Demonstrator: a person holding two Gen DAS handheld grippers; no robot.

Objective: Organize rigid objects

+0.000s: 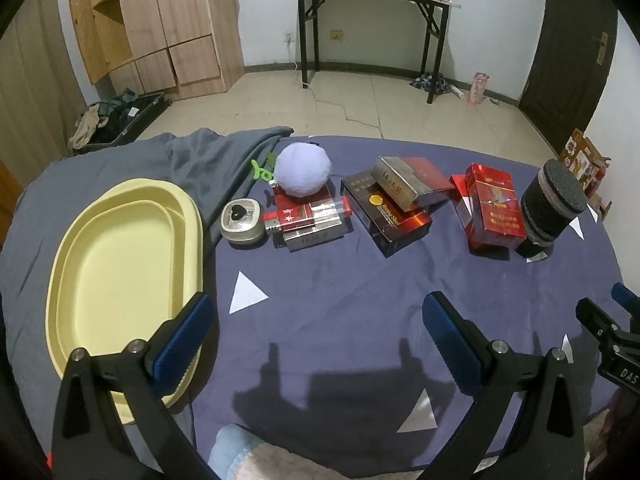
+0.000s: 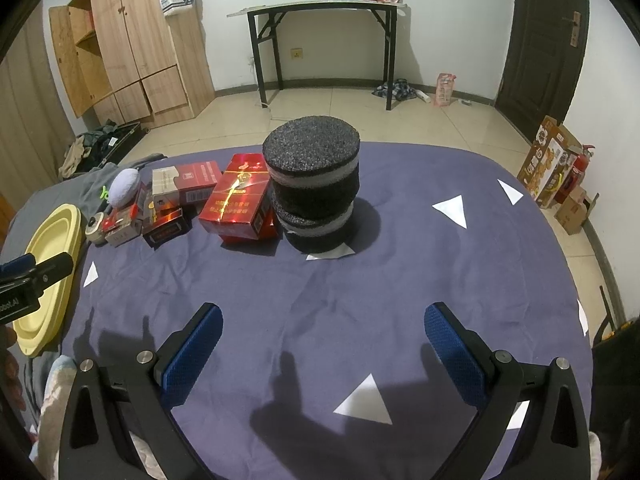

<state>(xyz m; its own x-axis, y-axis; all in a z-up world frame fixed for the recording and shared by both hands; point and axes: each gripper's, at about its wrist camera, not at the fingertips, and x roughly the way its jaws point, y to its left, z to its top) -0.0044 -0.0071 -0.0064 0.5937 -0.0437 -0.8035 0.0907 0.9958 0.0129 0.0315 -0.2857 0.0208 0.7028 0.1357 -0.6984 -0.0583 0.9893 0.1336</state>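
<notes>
On a purple cloth-covered table lie several cigarette boxes: a red stack (image 1: 310, 216), a dark stack (image 1: 394, 204) and a red pair (image 1: 494, 208), which also shows in the right wrist view (image 2: 238, 204). A small metal tin (image 1: 243, 222) sits beside an empty yellow oval tray (image 1: 116, 272). A lavender plush ball (image 1: 305, 174) rests on the red stack. A black foam cylinder stack (image 2: 316, 184) stands at the right. My left gripper (image 1: 320, 336) is open and empty above the cloth near the tray. My right gripper (image 2: 324, 344) is open and empty, in front of the foam stack.
A grey blanket (image 1: 216, 160) and a green clip (image 1: 262, 172) lie at the table's far left. Beyond are a tiled floor, a wooden wardrobe (image 1: 168, 24), a black folding desk (image 1: 368, 28) and cardboard boxes (image 2: 556, 172) at the right.
</notes>
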